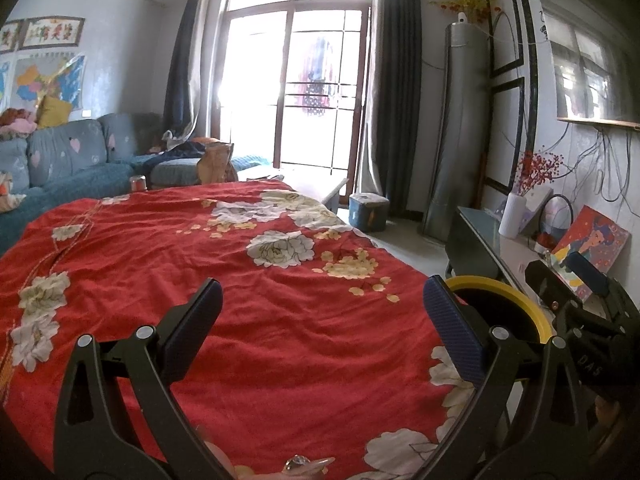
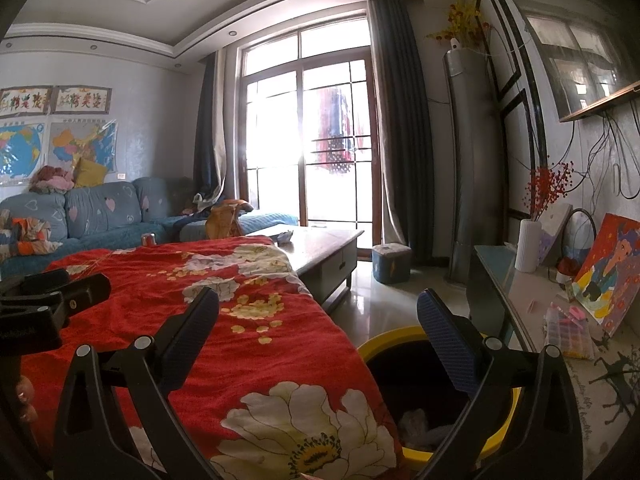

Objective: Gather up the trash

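Left gripper (image 1: 322,322) spread wide, nothing between the pads, hanging over the red flowered cloth (image 1: 200,264). Right gripper (image 2: 318,330) just as wide and just as empty, sitting over the cloth's right edge with its right finger above the bin (image 2: 386,342). Yellow rim, dark inside, standing on the floor tight against the cloth's edge; some pale crumpled trash (image 2: 414,420) down in the bottom. Same bin peeking out behind the left gripper's right finger in the left view, with the right gripper just past it.

Something clear and shiny (image 1: 298,465) lying on the cloth at the very bottom of the left view, below the jaws, too cut off to tell what. Fingertips (image 2: 22,394) showing at the left edge of the right view under the other gripper.

Further out: coffee table (image 2: 320,248) beyond the cloth, blue sofa (image 2: 104,216) along the left wall with maps above, small blue stool (image 2: 391,262) by the glass doors, dark curtains, tall grey air conditioner (image 2: 474,168) in the corner. On the right, a low cabinet (image 2: 520,292) with a white vase (image 2: 528,245) of red berries and a painting (image 2: 610,272) leaning on the wall.
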The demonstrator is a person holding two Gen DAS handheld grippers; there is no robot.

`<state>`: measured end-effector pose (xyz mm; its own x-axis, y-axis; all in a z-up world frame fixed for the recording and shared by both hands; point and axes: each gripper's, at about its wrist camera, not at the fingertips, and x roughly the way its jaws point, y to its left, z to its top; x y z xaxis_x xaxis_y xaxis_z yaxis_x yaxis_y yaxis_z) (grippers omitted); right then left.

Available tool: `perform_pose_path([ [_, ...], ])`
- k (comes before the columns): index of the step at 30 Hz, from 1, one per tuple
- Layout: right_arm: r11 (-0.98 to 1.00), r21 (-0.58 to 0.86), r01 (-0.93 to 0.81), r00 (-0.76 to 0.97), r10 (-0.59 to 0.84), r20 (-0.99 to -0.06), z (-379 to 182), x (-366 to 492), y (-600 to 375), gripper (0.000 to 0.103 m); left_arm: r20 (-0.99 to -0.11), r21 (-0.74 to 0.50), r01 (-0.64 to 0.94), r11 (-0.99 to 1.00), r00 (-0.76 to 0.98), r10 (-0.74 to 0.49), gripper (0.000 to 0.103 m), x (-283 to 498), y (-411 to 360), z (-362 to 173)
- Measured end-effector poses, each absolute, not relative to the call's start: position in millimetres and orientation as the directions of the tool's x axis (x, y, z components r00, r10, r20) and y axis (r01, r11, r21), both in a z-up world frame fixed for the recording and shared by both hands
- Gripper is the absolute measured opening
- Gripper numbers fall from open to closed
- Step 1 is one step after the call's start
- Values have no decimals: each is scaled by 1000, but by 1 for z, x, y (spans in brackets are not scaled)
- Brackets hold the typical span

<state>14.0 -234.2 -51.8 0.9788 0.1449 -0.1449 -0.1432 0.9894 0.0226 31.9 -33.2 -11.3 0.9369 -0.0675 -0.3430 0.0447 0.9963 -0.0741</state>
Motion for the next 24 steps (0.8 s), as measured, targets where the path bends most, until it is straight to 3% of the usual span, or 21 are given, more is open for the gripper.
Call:
perform_pose_path([
  [11,988,33,-153,975,156,-160,-55,16,-230,97,-366,-78,43,996,928,-69,92,33,-33,-14],
  [17,962,107,-253,930,272,-247,-38,38,-214,97,-469,-134,26,991,879,-87,92,44,3,-15],
  [20,924,171,-342,877,379,-296,-22,53,-171,97,-504,-114,-80,990,863,11,92,37,56,-14],
  [24,809,221,-545,712,585,-387,-8,67,-64,97,-570,-106,-384,917,779,260,92,25,174,-16],
])
